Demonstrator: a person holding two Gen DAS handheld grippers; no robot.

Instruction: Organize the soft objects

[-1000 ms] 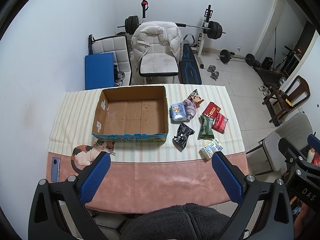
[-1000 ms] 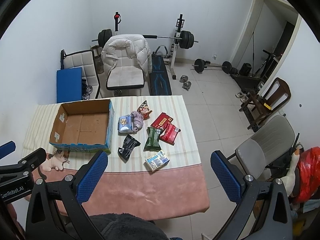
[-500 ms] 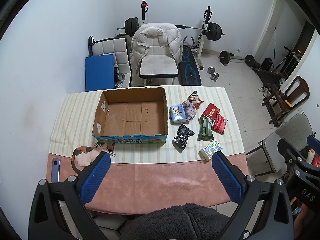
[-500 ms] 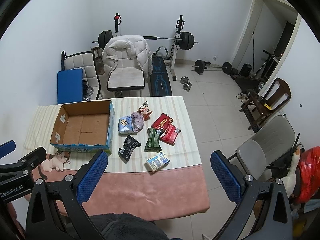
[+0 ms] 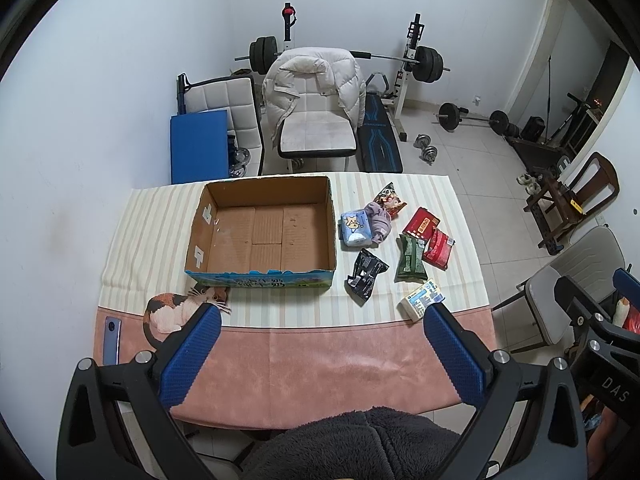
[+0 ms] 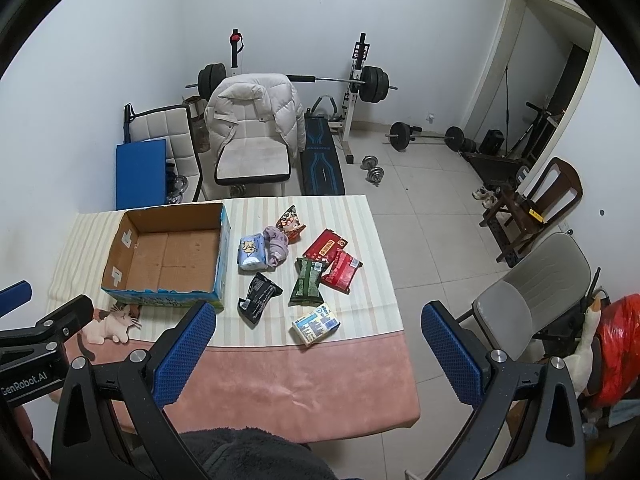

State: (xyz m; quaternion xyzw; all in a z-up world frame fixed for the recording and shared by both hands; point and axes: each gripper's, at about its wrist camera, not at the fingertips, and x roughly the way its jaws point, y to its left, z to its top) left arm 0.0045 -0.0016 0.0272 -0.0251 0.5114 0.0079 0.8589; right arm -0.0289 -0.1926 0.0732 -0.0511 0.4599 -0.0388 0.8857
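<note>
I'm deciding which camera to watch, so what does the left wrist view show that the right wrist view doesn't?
Only the left wrist view shows the phone at the table's near left edge, and the right tongs at its right border.

Only the right wrist view shows the red bag beside the grey chair, and the left tongs at its left border.

Both show the empty cardboard box, the packets to its right and the cat toy.

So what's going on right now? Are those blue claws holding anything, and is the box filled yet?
Left claw open, empty. Right claw open, empty, both high above the table. Cardboard box empty; soft packets lie beside it, untouched. Nothing in the way.
</note>
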